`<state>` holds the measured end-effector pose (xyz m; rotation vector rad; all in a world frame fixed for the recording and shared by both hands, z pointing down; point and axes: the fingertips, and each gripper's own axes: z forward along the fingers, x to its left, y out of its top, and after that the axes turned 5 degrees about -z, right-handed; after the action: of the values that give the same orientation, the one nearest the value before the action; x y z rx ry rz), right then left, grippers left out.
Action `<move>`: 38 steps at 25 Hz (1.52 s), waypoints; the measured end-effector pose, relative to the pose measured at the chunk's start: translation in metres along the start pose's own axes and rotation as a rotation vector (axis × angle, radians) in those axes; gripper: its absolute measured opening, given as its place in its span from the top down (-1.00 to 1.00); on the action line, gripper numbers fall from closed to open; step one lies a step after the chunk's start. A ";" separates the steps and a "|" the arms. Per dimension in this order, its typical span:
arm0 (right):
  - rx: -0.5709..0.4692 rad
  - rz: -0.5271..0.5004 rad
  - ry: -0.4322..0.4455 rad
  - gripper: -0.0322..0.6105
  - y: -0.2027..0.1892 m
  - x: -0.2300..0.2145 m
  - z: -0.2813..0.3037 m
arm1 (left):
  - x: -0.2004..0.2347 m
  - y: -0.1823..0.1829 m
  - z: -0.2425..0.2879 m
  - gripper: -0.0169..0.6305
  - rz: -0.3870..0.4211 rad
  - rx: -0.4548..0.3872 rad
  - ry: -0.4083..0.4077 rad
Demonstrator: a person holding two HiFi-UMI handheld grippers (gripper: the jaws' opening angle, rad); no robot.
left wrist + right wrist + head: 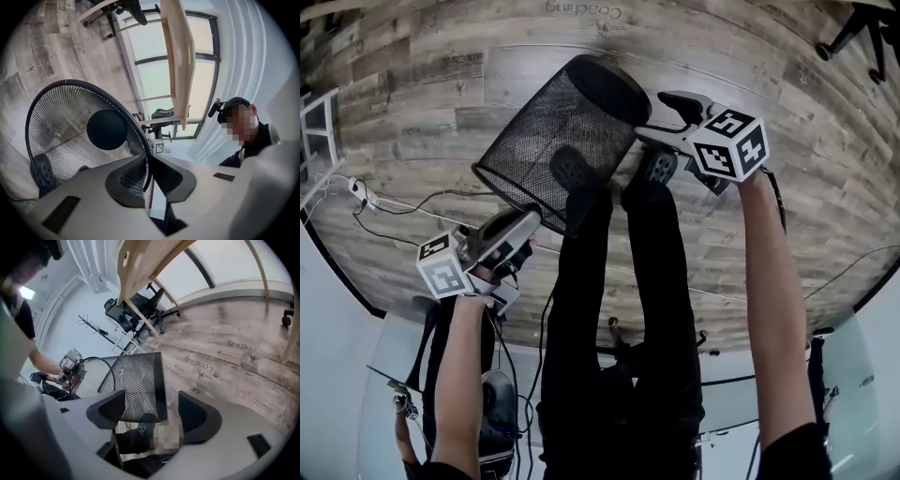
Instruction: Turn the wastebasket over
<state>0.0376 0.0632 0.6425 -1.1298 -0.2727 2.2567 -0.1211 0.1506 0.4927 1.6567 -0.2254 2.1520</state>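
Left side first: the left gripper (530,217) sat at about eight o'clock in my head view, jaws clamped onto the wire rim of the wastebasket (553,131). Its own view showed me the mesh wall pinched between the pads. Moving across, the black mesh wastebasket hung tipped on its side around eleven o'clock, with its mouth toward seven o'clock and its dark base toward one o'clock. It was over the person's black shoes (572,171) and the wooden floor (412,56). Over at one o'clock, the right gripper (661,117) stood with jaws spread wide, gripping nothing. The wastebasket's base edge sat between them, and I couldn't tell whether it touched a pad.
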 end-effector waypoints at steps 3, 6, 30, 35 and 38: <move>-0.018 0.018 0.083 -0.15 0.007 0.008 -0.003 | -0.005 -0.003 -0.005 0.79 0.014 0.040 -0.041; -0.019 0.062 0.166 -0.15 0.013 0.016 -0.005 | -0.007 -0.006 -0.005 0.79 0.028 0.077 -0.061; 0.028 0.020 -0.239 -0.01 0.006 -0.064 -0.050 | 0.103 0.060 0.068 0.83 0.084 -0.106 0.135; 0.080 -0.031 -0.296 0.01 0.005 -0.086 -0.062 | 0.121 0.077 0.096 0.83 0.125 -0.066 0.130; 0.074 -0.064 -0.337 0.06 0.008 -0.096 -0.068 | 0.137 0.084 0.111 0.83 0.133 -0.054 0.139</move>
<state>0.1320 -0.0058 0.6606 -0.6896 -0.3499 2.3719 -0.0862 0.0642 0.6642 1.4930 -0.3580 2.3275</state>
